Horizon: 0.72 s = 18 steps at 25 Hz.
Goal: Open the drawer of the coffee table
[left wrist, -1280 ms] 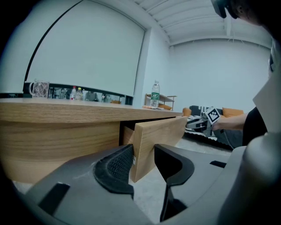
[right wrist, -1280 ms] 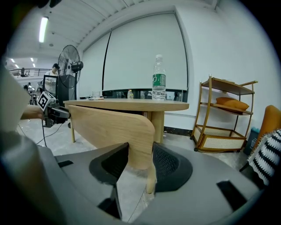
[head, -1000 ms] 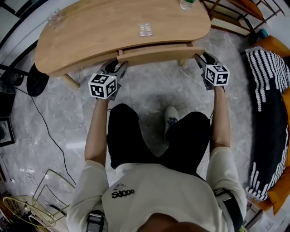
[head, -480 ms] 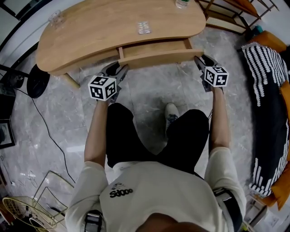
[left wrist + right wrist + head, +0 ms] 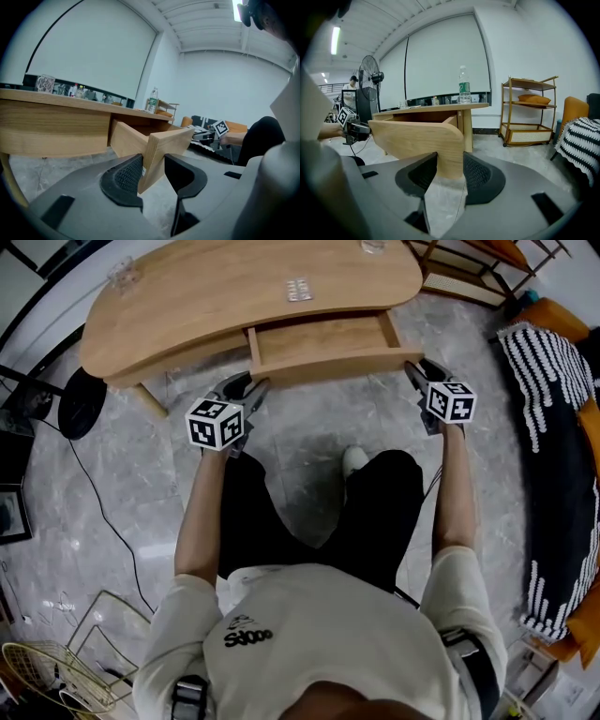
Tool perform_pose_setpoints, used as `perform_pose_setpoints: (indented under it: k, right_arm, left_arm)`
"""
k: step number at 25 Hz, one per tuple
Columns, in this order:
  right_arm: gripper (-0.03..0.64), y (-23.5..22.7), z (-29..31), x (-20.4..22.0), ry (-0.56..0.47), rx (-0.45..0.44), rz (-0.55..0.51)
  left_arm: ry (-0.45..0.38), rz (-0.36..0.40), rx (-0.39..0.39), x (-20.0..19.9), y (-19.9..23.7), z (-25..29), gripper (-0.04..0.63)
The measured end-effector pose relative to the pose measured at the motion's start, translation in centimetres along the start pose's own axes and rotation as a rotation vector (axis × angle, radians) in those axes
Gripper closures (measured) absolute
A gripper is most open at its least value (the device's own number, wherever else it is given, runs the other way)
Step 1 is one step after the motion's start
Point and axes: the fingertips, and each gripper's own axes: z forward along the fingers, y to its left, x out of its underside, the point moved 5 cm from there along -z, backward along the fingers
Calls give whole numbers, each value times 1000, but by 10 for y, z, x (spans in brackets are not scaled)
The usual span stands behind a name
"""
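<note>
The light wooden coffee table [image 5: 216, 306] stands at the top of the head view. Its drawer [image 5: 319, 338] is pulled partly out, with the bare inside showing. My left gripper [image 5: 251, 390] is shut on the left end of the drawer front [image 5: 328, 365]. My right gripper [image 5: 412, 371] is shut on its right end. In the left gripper view the panel [image 5: 164, 145] sits edge-on between the jaws of the left gripper [image 5: 152, 171]. The right gripper view shows the rounded end of the drawer front [image 5: 417, 136] clamped in the right gripper [image 5: 450, 171].
A water bottle [image 5: 462, 84], a glass [image 5: 123, 275] and a small packet [image 5: 299, 290] rest on the tabletop. A black fan base [image 5: 80, 401] stands at the left. A rack [image 5: 529, 110] and a striped blanket on an orange sofa [image 5: 553, 427] are at the right. My shoe [image 5: 353, 461] is below the drawer.
The drawer has slid out toward me, showing more of its inside. Both grippers have drawn back with its front panel, still gripping it.
</note>
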Motion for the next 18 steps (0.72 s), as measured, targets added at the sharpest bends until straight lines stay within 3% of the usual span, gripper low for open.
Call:
perform_pose_setpoints:
  k: [6, 14, 18]
  right_arm:
    - [453, 3, -5, 4, 0, 19, 37]
    - [454, 5, -11, 0, -27, 18, 49]
    - [453, 1, -17, 3, -23, 17, 54]
  left_arm:
    - [-2, -11, -35, 4, -7, -3, 432]
    - [0, -16, -12, -1, -8, -7, 434]
    - [1, -21, 43, 2, -16, -10, 442]
